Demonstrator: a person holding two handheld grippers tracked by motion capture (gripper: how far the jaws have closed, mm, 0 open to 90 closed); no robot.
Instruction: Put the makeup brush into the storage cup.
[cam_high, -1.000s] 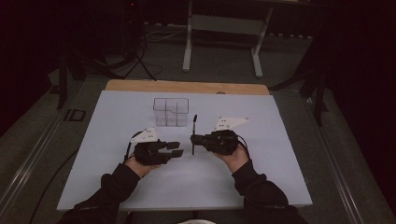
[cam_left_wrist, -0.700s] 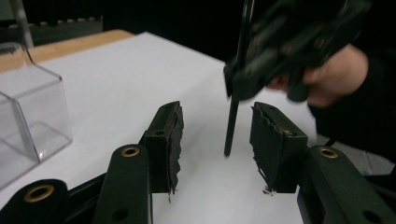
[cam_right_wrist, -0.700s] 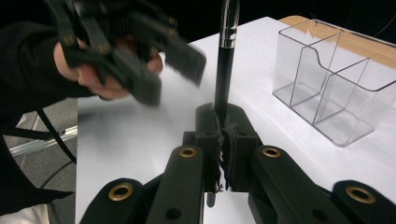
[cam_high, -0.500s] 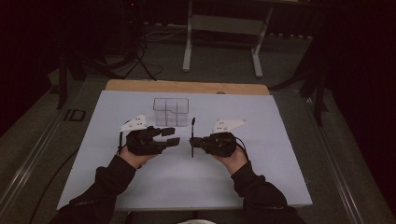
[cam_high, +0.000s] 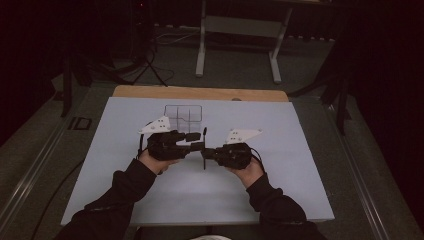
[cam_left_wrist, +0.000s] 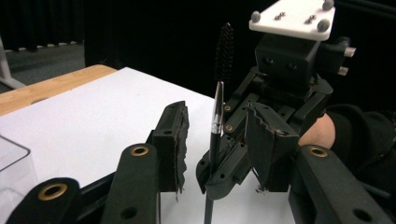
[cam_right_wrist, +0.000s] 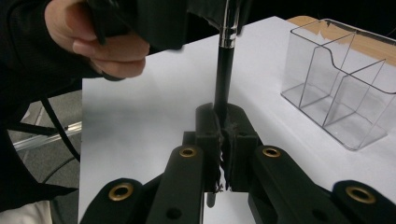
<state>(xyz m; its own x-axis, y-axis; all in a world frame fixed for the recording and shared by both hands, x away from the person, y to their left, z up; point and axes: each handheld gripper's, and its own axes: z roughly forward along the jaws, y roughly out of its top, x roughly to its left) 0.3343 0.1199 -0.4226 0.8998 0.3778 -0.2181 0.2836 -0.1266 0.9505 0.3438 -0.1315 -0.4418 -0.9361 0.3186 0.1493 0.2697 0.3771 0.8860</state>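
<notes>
We are clamping the brush upright in our right gripper, near the table's middle. Our left gripper has just been closing, its jaws apart around the brush, with the clear box just beyond

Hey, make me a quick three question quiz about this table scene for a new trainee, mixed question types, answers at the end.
1. True or false: the right hand-held gripper is shut on the handle of the mascara wand.
2. Multiple choice: where do the left hand-held gripper jaws stand? A) clamped on the clear organizer B) on either side of the wand, pads not pressing C) flat on the white board
3. Fill in: the wand's bristle end points ____.

Key: 1. true; 2. B; 3. up
</notes>
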